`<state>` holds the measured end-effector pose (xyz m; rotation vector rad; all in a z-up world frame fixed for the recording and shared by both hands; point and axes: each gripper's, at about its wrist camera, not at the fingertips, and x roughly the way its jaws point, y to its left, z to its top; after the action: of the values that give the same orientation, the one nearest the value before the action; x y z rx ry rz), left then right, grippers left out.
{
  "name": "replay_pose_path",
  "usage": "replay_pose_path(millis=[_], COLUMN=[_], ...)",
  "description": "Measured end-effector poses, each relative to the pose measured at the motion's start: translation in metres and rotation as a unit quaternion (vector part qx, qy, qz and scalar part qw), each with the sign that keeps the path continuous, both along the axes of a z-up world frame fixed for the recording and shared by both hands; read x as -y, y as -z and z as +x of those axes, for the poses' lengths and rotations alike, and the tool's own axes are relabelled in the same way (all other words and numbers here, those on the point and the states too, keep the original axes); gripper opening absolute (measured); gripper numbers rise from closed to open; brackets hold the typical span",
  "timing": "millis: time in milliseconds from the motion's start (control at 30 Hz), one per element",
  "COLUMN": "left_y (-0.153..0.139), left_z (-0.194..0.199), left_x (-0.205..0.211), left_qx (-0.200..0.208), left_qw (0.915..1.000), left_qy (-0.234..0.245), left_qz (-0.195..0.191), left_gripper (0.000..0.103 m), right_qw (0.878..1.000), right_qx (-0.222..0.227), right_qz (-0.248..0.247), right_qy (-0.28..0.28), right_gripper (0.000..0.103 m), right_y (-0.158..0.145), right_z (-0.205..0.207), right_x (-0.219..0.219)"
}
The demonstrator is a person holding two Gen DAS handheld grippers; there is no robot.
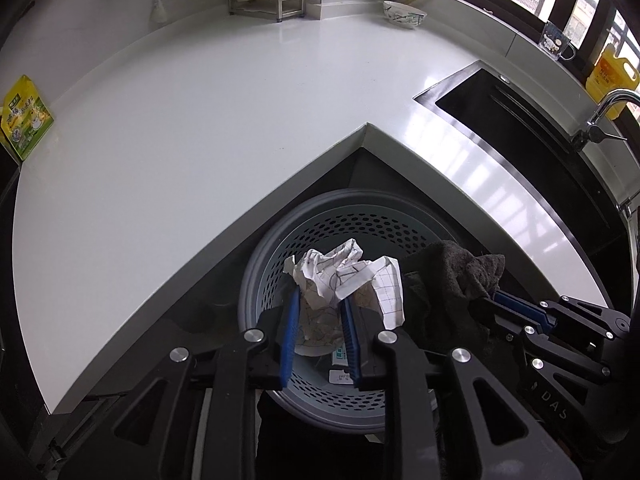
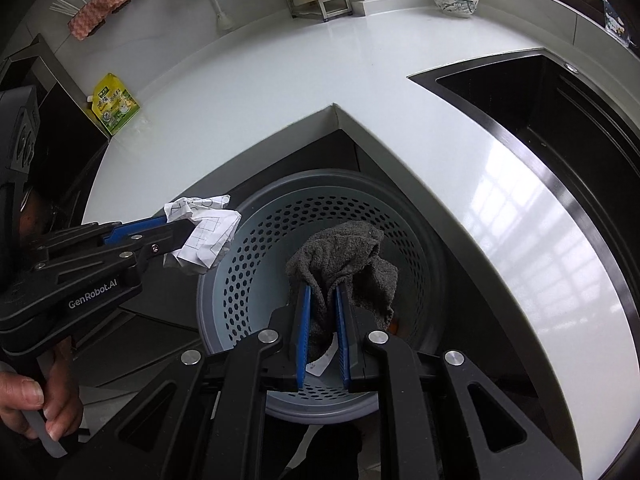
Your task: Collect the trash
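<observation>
White kitchen counter (image 1: 200, 128) wraps a bin (image 1: 256, 264); left gripper (image 1: 320, 300) pinches paper (image 1: 344, 276), right gripper (image 2: 322, 292) cloth (image 2: 348, 256).

Right gripper (image 2: 322, 292) clamped on grey cloth (image 2: 344, 256), above perforated grey bin (image 2: 256, 264). Left gripper (image 2: 188, 232) pinching crumpled paper (image 2: 206, 236) beside bin rim. White countertop (image 2: 280, 92); green packet (image 2: 115, 105).

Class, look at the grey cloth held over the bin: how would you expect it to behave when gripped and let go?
The grey cloth droops around the right gripper, so it is probably floppy. Its towelling surface likely resists slipping. Released, it should drop limply into the bin, not roll.
</observation>
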<state>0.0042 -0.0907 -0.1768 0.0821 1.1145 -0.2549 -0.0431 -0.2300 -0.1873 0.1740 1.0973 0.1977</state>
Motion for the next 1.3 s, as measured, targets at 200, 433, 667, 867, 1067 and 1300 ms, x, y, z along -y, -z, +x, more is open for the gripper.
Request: replay_pose_path(millis=[200,433,667,867,1067,1300], left_y=[-0.006,-0.017,-0.030,-0.045,-0.056,-0.064], left_z=[-0.002,-0.005,-0.010,-0.014,-0.016,-0.019], left_x=[-0.013,-0.022,-0.027,-0.031,-0.031,-0.033], left_qx=[0.011,0.021,0.033,0.050,0.065,0.073], left_qw=[0.9994,0.9979,0.9963,0.9949,0.9934,0.9922], left_qy=[-0.032,-0.061,-0.078,-0.085,-0.092,-0.098], left_qz=[0.000,0.011,0.018,0.019,0.024,0.028], left_gripper=[0.064,0.073,0.081,0.087,0.090,0.092], right_qw=[1.000,1.000,1.000,0.999,0.999,0.999], right_qx=[0.011,0.010,0.018,0.031,0.034,0.034], right_qz=[0.002,0.003,-0.006,-0.012,-0.018,-0.024], right_qy=[0.005,0.012,0.013,0.020,0.022,0.020], right_gripper=[0.044,0.052,0.056,0.062,0.066,0.068], right_y=[-0.006,-0.012,-0.021,-0.032,-0.041,-0.046], right_z=[0.004,0.005,-0.001,-0.006,-0.007,-0.008], right_x=[0.001,0.004,0.002,0.003,0.002,-0.002])
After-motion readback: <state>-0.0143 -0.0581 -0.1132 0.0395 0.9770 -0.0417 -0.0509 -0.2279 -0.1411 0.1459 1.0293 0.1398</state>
